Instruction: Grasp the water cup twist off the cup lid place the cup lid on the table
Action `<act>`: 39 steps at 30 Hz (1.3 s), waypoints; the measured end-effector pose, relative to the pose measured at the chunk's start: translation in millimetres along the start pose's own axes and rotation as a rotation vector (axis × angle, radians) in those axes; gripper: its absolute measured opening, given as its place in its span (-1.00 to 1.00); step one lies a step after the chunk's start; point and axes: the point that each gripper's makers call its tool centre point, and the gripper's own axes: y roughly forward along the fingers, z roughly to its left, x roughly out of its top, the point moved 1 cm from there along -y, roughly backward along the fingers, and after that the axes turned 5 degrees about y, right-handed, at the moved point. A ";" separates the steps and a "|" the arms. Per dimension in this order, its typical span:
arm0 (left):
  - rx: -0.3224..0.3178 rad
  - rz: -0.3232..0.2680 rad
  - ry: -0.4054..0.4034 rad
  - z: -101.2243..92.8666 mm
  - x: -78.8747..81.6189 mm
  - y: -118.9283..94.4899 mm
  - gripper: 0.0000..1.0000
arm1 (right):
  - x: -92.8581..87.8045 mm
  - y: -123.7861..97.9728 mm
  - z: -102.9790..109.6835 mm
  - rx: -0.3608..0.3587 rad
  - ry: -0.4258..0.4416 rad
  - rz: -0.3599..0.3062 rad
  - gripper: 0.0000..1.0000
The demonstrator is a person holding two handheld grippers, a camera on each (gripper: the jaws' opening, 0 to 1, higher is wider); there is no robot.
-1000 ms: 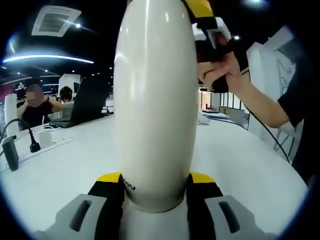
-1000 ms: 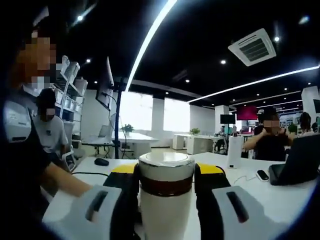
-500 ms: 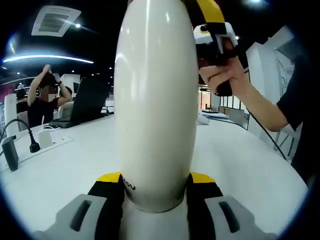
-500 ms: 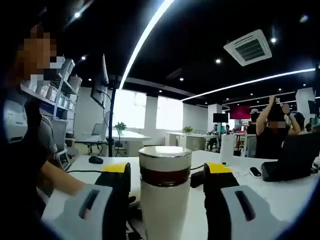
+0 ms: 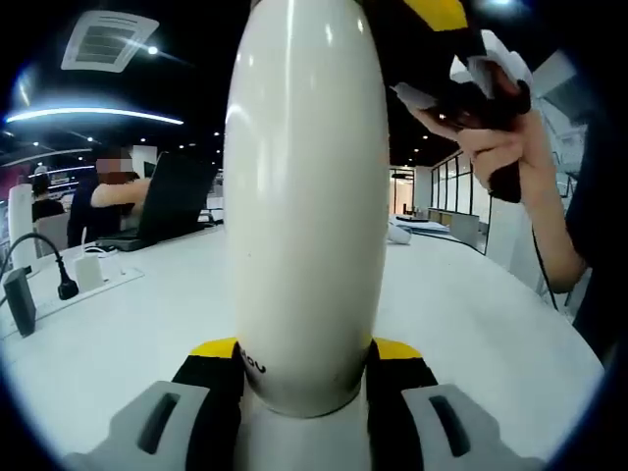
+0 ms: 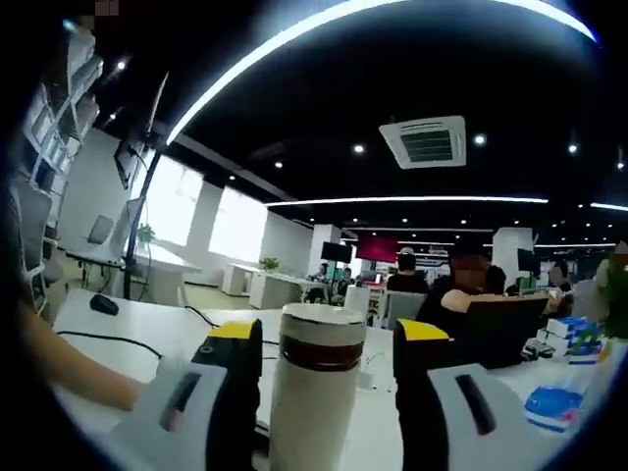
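My left gripper is clenched on the white water cup, which stands upright over the white table. At 2 o'clock in the left gripper view a hand holds my right gripper. In the right gripper view its jaws stand released, apart from the cup lid between them.

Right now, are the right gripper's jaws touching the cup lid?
Apart. In the right gripper view, the right gripper stands open, with background visible in a gap on each side of the cup lid.

Water cup upright between left hand-held gripper jaws
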 end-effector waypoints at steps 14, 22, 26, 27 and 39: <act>0.002 0.001 -0.001 -0.6 0.1 0.0 0.02 | -18.9 20.9 -1.0 0.002 -0.004 0.094 0.00; 0.002 0.001 -0.001 -0.6 0.4 0.5 0.02 | -19.0 20.9 0.6 0.068 0.025 0.109 -0.08; 0.001 0.001 -0.002 -0.4 0.5 1.0 0.02 | -20.3 21.7 -0.7 0.138 0.055 0.113 -0.09; 0.001 0.001 -0.002 -0.3 0.4 1.1 0.02 | -20.4 21.6 -0.8 0.150 0.058 0.113 -0.09; 0.000 0.001 -0.001 1.3 0.1 1.9 0.02 | -22.5 21.8 4.0 0.509 0.166 0.091 -0.09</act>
